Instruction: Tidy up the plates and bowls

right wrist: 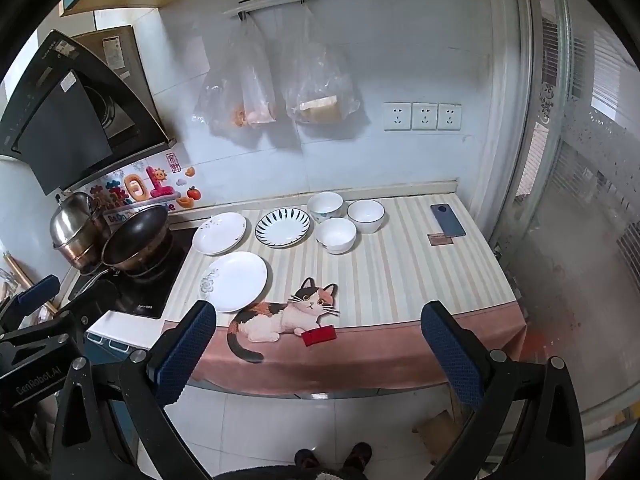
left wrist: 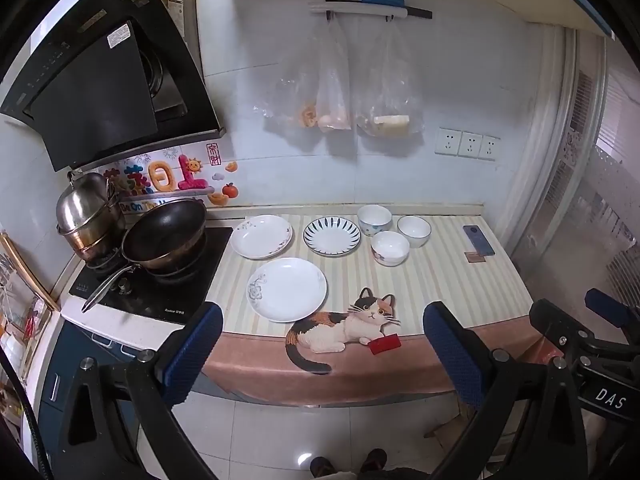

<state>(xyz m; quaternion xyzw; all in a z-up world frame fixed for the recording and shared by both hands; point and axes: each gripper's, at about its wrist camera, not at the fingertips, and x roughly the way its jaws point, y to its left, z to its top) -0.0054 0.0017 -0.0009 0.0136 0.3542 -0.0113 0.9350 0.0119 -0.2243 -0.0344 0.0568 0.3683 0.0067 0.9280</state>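
Nothing looks organized yet. Three plates lie apart on the striped surface point(left wrist: 460, 280): a floral plate point(left wrist: 262, 236), a blue-striped plate point(left wrist: 331, 236) and a large white plate point(left wrist: 287, 289). Three bowls point(left wrist: 390, 248) cluster unstacked beside them. The left gripper point(left wrist: 324, 360) and right gripper point(right wrist: 320, 360) hang short of the surface edge, jaws apart and empty (all stacking remains).

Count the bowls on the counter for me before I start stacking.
3, clustered right of the striped plate: one at the back left, one at the back right, one in front. None looks hidden.
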